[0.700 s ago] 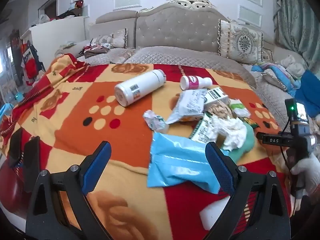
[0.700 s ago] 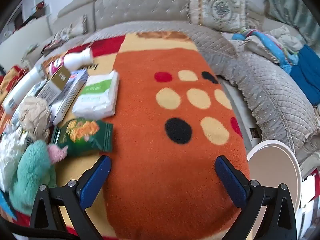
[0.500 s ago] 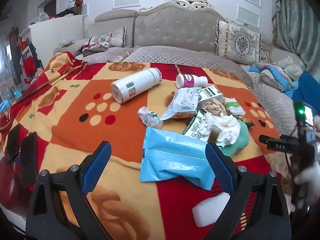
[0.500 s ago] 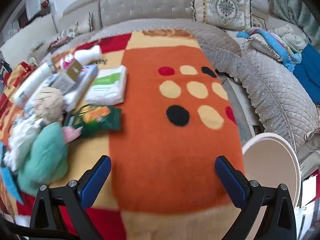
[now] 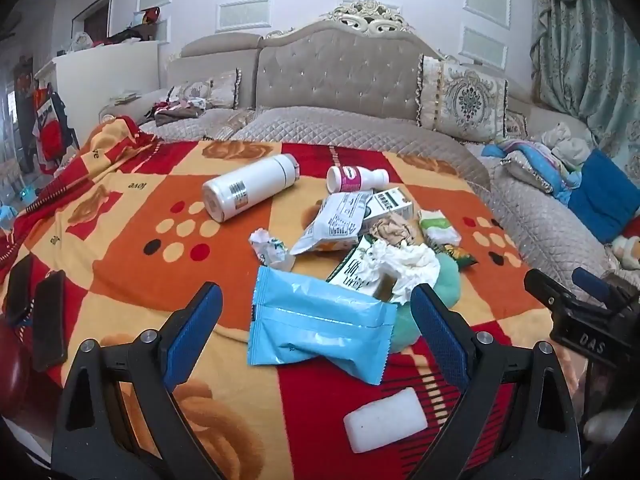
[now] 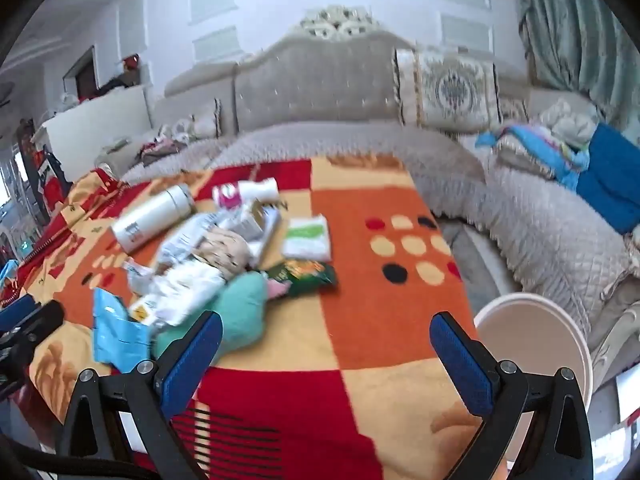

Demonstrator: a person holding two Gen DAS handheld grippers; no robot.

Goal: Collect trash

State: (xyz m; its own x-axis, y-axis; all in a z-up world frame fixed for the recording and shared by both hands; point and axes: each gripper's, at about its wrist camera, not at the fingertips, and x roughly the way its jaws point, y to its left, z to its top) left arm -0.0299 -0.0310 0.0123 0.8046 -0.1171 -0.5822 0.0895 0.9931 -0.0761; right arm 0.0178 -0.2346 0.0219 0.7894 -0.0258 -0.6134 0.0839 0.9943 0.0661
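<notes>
Both tools empty | blue wrapper (image 5: pixel 320 332) between left tool (image 5: pixel 316 332) fingers

We see a plush blanket (image 5: pixel 132 256) checked in orange, red and cream, with dots and brown roses. At twelve o'clock lies a glossy light-blue plastic pouch (image 5: pixel 320 330); at eleven, a white cylindrical flask (image 5: pixel 248 192); at one, a mint-green plush toy (image 5: pixel 446 276).

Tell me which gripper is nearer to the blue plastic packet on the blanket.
Left. The left gripper is open with the blue plastic packet lying between its fingers. The right gripper is open further right, with the packet off to its left.
</notes>
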